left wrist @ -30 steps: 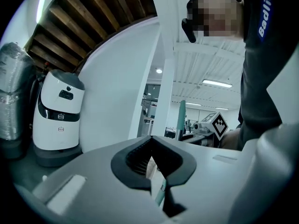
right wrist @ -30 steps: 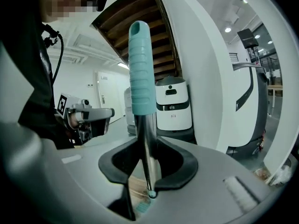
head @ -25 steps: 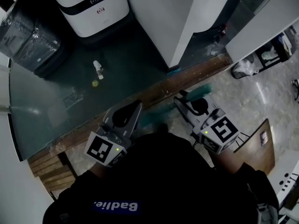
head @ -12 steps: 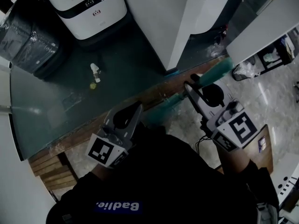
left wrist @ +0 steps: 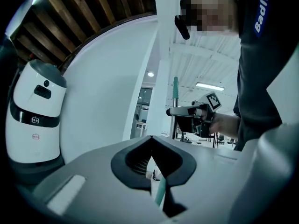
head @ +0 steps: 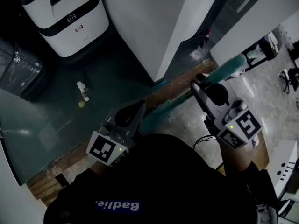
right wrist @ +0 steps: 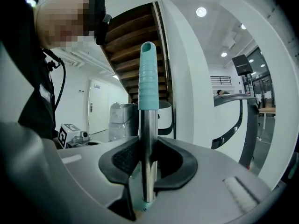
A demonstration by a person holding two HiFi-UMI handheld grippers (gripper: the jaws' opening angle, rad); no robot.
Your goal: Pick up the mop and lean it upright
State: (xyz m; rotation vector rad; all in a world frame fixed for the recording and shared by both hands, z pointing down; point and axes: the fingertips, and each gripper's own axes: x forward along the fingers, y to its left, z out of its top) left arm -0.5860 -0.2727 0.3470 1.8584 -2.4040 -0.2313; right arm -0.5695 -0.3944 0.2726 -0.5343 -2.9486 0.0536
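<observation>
left gripper (head: 134,115) sits low by the body, jaws narrow and closed on a teal sliver (left wrist: 159,192), likely the mop's lower shaft. right gripper (head: 202,85) jaws clamp the mop (right wrist: 148,125) on the bare metal, just under the teal grip (right wrist: 148,78), which stands about upright. pick-up looks done; mop head not seen. still to do: bring it to the white pillar (head: 140,27) beyond, lean it, let go. white machine (head: 65,20) farther left.
</observation>
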